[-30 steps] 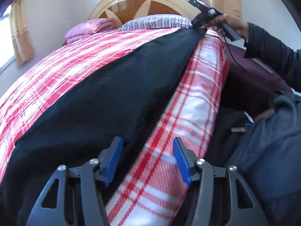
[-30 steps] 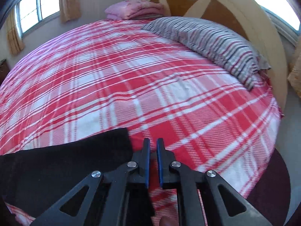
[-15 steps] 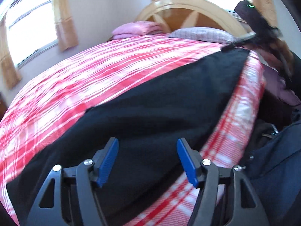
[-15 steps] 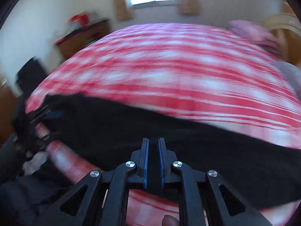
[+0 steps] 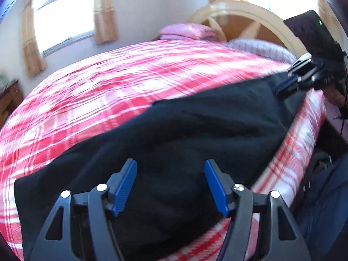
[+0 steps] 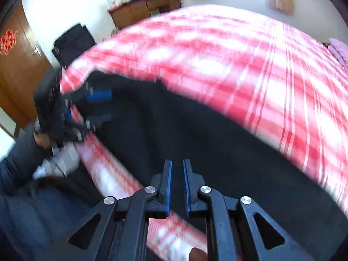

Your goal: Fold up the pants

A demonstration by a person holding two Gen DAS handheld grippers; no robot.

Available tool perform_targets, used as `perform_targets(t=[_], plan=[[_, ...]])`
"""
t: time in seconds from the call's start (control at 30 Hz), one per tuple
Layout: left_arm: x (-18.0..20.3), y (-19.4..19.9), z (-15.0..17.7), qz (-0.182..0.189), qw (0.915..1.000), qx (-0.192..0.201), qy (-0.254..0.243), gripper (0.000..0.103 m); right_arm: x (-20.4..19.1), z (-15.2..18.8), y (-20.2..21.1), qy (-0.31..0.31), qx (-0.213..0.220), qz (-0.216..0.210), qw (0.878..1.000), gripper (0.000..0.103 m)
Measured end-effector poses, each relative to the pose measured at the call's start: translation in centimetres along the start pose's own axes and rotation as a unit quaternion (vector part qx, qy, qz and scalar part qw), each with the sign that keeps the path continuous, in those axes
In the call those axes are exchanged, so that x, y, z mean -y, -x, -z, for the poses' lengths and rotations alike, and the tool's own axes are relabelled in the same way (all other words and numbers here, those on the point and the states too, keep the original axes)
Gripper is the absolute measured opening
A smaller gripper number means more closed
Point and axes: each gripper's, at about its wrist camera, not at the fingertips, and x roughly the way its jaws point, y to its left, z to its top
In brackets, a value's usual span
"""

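Black pants (image 5: 195,134) lie stretched along the near edge of a red and white plaid bed (image 5: 104,91). My left gripper (image 5: 170,187) is open, its blue pads hovering over one end of the pants, holding nothing. My right gripper (image 6: 176,184) has its jaws nearly together over the other end of the pants (image 6: 195,134); I cannot tell whether cloth is pinched. Each gripper shows in the other's view: the right one (image 5: 289,84) at the far end, the left one (image 6: 97,106) open at the far left.
A wooden headboard (image 5: 245,15) with a pink pillow (image 5: 187,31) and a striped pillow (image 5: 261,47) stands at the head. A wooden cabinet (image 6: 145,8), a black chair (image 6: 71,41) and a door (image 6: 17,65) stand beyond the foot. The person's dark clothing (image 6: 32,206) is beside the bed.
The right gripper has swung from facing the headboard round to look along the pants toward the foot. The left gripper has shifted over the pants, still open.
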Motion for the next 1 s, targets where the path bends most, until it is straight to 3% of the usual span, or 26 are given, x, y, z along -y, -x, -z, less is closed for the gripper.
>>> perform_targets(t=[0.1, 0.17, 0.27, 0.37, 0.43, 0.57, 0.8, 0.83, 0.87, 1.0], plan=[[-0.7, -0.5, 0.2, 0.000, 0.9998, -0.013, 0.017, 0.068, 0.7, -4.6, -0.6, -0.011, 0.012, -0.015, 1.000, 0.035], [-0.9, -0.3, 0.4, -0.012, 0.9997, -0.014, 0.014, 0.068, 0.8, -7.0, -1.5, -0.025, 0.018, -0.026, 0.999, 0.035], [-1.5, -0.1, 0.5, -0.012, 0.9995, -0.009, 0.028, 0.068, 1.4, -9.6, -4.9, -0.062, -0.014, -0.077, 0.995, 0.035], [-1.6, 0.1, 0.3, -0.005, 0.9992, 0.003, 0.039, 0.068, 1.5, -11.4, -8.3, -0.084, -0.029, -0.078, 0.993, 0.035], [-1.1, -0.4, 0.5, -0.003, 0.9995, -0.003, 0.030, 0.068, 2.0, -12.4, -10.4, -0.117, -0.041, -0.101, 0.987, 0.035], [-0.7, -0.9, 0.9, -0.012, 0.9997, -0.011, 0.019, 0.070, 3.1, -13.3, -13.5, -0.179, -0.076, -0.154, 0.969, 0.035], [-0.7, -0.9, 1.0, -0.009, 0.9997, -0.011, 0.019, 0.072, 2.4, -13.0, -16.3, -0.204, -0.124, -0.162, 0.957, 0.035], [-0.6, -0.8, 1.1, -0.010, 0.9997, -0.011, 0.018, 0.072, 2.4, -13.0, -16.4, -0.206, -0.123, -0.167, 0.956, 0.032], [-0.6, -0.8, 1.1, -0.010, 0.9997, -0.011, 0.017, 0.072, 2.2, -13.0, -16.2, -0.207, -0.118, -0.167, 0.957, 0.009], [-0.7, -0.8, 1.3, -0.007, 0.9998, -0.009, 0.017, 0.073, 0.7, -13.2, -13.9, -0.178, -0.070, -0.162, 0.968, 0.004]])
